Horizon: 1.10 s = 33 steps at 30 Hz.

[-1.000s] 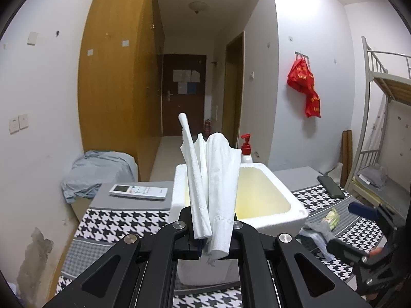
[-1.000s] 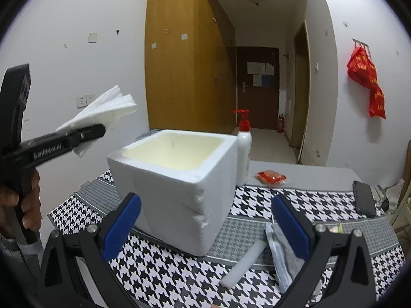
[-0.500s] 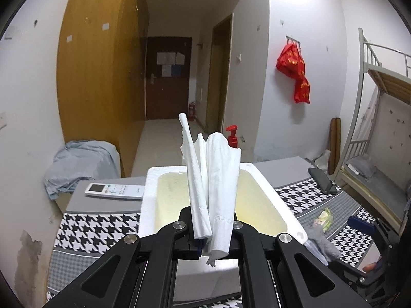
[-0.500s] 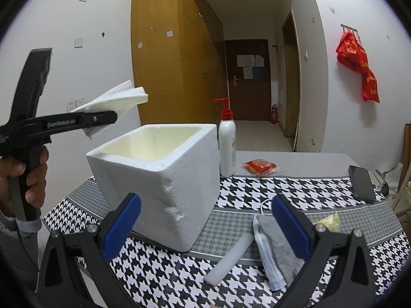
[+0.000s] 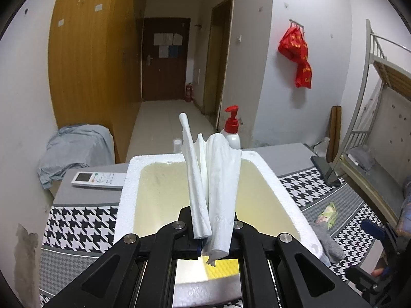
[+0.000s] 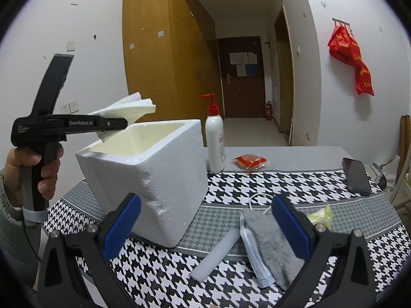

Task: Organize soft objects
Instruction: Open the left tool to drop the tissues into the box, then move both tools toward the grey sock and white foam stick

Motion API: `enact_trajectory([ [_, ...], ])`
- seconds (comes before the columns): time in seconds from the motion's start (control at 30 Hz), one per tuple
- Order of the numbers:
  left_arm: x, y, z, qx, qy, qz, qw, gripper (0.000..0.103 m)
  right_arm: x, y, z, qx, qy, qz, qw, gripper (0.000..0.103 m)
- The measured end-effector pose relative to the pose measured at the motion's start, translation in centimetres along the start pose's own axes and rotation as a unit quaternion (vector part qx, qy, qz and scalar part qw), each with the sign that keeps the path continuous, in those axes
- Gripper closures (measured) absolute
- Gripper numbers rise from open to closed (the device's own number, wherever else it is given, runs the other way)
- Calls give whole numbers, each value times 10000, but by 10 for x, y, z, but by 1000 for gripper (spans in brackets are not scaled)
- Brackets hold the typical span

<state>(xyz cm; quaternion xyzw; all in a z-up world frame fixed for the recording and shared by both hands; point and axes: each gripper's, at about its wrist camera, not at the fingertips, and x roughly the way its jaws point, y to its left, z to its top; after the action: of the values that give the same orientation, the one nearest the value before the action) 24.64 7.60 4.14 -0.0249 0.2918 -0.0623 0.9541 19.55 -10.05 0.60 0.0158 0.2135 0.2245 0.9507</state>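
Nearest, in the right wrist view, the right gripper hangs over the checked tablecloth with its blue pads wide apart and nothing between them. Just beyond, at about five o'clock from the foam box, lie a grey cloth, a blue face mask and a pale tube, side by side. Further off at nine o'clock, a hand holds the left gripper, clamped on a folded white tissue right above the box's open top. Behind the box at one o'clock stands a pump bottle, with a red packet and a phone beyond.
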Motion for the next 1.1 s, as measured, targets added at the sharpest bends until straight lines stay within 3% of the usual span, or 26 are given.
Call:
enact_trajectory([
  [0.1, 5, 0, 0, -14, 36, 84, 10000, 62, -2, -3, -1, 40, 2, -41, 10000, 0],
  [0.17, 0, 1, 0, -93, -96, 121, 9998, 24, -4, -5, -2, 58, -3, -65, 10000, 0],
  [0.33, -22, -4, 1, -83, -489, 330, 9982, 5, -8, -8, -2, 100, -27, -134, 9999, 0],
  [0.73, -94, -22, -29, 32, -1318, 498, 9900, 1, -24, -6, 4, 99, -175, -228, 9995, 0],
  [1.1, -139, -31, -56, 41, -1594, 664, 9850, 1, -55, 9, 7, 15, -484, -174, 9987, 0],
])
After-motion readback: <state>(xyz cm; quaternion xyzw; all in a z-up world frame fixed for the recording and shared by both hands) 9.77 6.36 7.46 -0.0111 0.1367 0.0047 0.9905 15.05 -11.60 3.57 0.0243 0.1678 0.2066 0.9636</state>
